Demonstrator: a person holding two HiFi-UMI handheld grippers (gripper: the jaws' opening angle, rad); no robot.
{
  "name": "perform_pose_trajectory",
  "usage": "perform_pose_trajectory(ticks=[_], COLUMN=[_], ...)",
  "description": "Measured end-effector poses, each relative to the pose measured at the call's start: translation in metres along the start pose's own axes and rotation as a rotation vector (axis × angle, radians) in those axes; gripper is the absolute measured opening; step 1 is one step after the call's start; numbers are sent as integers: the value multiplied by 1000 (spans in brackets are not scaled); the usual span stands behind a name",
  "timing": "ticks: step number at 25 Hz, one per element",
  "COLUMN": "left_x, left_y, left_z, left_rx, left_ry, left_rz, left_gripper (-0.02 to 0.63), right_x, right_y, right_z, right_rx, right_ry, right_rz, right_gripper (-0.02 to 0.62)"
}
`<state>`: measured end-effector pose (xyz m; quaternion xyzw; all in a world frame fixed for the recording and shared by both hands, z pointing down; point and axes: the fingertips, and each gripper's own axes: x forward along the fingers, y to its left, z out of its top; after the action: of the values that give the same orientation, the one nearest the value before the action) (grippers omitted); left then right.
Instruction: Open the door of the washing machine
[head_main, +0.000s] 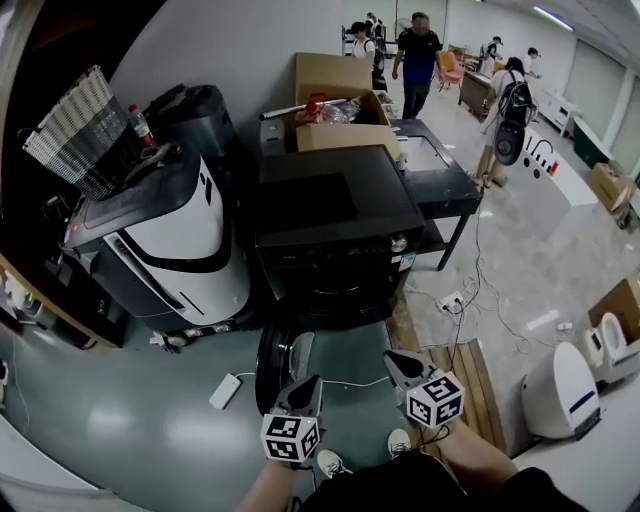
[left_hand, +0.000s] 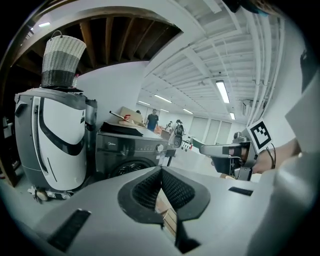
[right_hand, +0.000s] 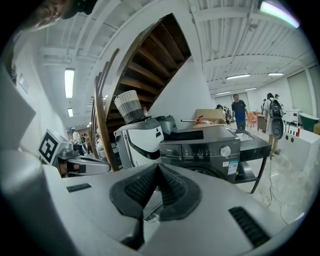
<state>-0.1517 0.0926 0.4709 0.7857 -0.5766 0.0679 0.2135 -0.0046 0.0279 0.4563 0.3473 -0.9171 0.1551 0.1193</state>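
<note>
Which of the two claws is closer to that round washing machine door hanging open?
Left. The left claw is close beside the open door, on its right in the head view; the right claw sits further right, apart from it.

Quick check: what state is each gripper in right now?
Left gripper: closed, nothing between its jaws.
Right gripper: closed, nothing between its jaws.

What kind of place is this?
Probably a large indoor test hall or workshop, not a home: a black front-loading washing machine stands on the open floor near cardboard boxes, with loose cables and people walking behind.
</note>
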Motion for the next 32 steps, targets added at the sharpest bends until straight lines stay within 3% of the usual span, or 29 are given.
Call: perform_pose_trajectory(ticks=[13, 32], left_x=[34, 52], left_y=[-90, -140], left_z=[1, -13], left_rx=[-13, -27], left_ry=[-8, -11], left_rz=[91, 131], left_gripper=[18, 18], right_x=[-60, -105], right_y=[-67, -104], right_z=[-5, -24], right_rx=[17, 26], right_ry=[-7, 5], right_rz=[69, 91], right_gripper=[17, 17])
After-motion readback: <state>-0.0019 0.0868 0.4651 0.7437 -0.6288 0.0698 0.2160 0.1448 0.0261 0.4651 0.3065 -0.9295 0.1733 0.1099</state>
